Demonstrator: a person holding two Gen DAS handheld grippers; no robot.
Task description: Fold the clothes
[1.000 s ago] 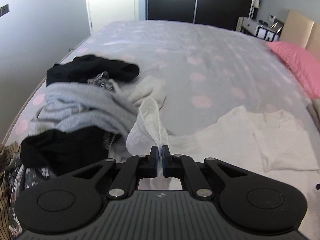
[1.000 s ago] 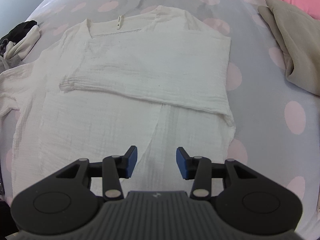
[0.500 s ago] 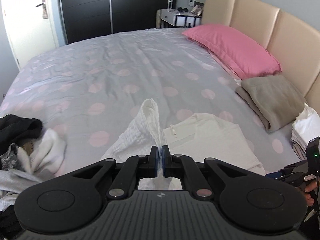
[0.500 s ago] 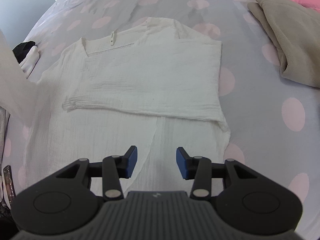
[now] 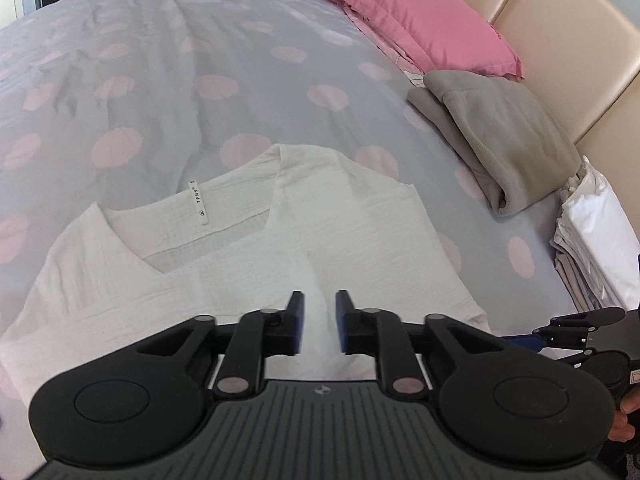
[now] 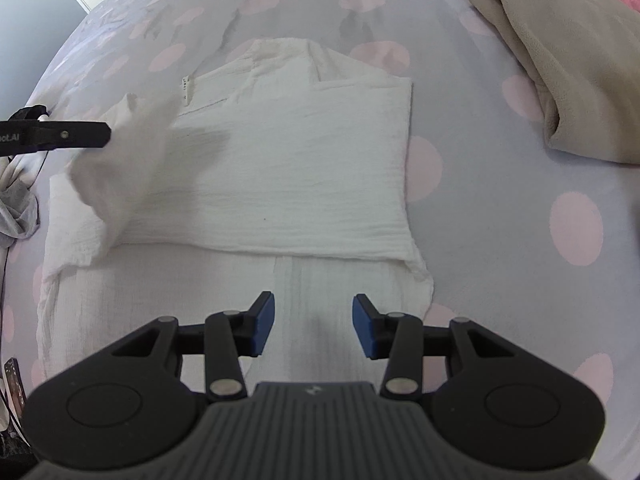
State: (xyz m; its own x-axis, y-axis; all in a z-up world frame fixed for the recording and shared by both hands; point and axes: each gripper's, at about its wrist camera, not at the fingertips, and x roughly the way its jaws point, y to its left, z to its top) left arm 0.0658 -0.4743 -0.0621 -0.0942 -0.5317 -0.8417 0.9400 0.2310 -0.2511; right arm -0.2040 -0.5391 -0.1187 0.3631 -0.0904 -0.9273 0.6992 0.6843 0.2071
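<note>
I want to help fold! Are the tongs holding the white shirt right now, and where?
No. Both the left tongs and right tongs are open above the white shirt, gripping nothing.

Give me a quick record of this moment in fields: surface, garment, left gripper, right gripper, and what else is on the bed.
surface: bedspread, grey with pink dots
garment: white shirt, lying flat, partly folded
left gripper: open, above the shirt
right gripper: open, empty, above the shirt's lower part
nearby: folded grey blanket, pink pillow, stack of white laundry

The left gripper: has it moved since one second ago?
Yes. The left gripper swung right, from the clothes pile toward the pink pillow, and now stands open over the white shirt.
</note>
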